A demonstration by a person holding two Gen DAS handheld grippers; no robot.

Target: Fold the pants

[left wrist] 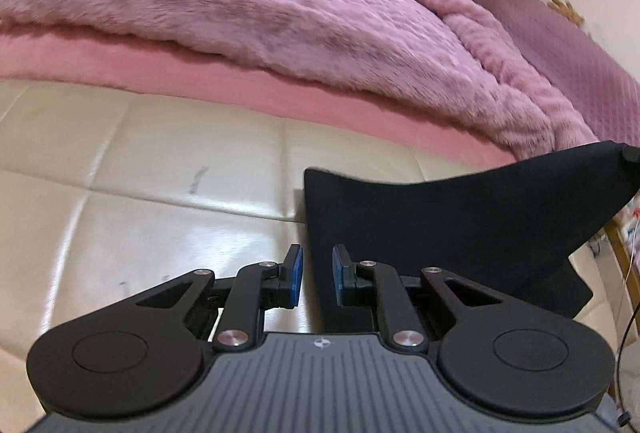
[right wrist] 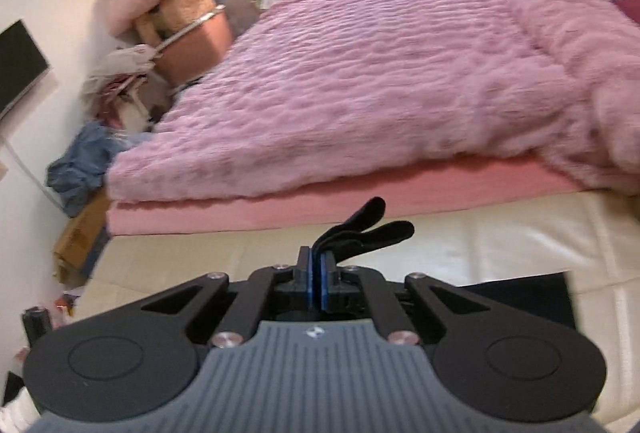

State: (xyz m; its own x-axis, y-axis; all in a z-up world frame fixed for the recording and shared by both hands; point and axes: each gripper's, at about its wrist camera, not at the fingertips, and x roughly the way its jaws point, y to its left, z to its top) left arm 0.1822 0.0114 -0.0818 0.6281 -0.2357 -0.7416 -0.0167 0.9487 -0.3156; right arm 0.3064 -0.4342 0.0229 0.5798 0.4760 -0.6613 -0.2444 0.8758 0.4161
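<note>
Currently lifting one corner of the black pants (left wrist: 460,225) off the cream bench (left wrist: 140,193) in tightly closed right gripper (right wrist: 319,283) jaws, left gripper (left wrist: 317,275) jaws narrowly apart and empty, risking slippage and a skewed fold.

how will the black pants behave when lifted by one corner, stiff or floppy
Likely floppy: the black pants sag in a curve toward the lifted corner. Probably light, since the right gripper holds them by a thin pinched edge. The smooth cream surface may let them slide.
</note>
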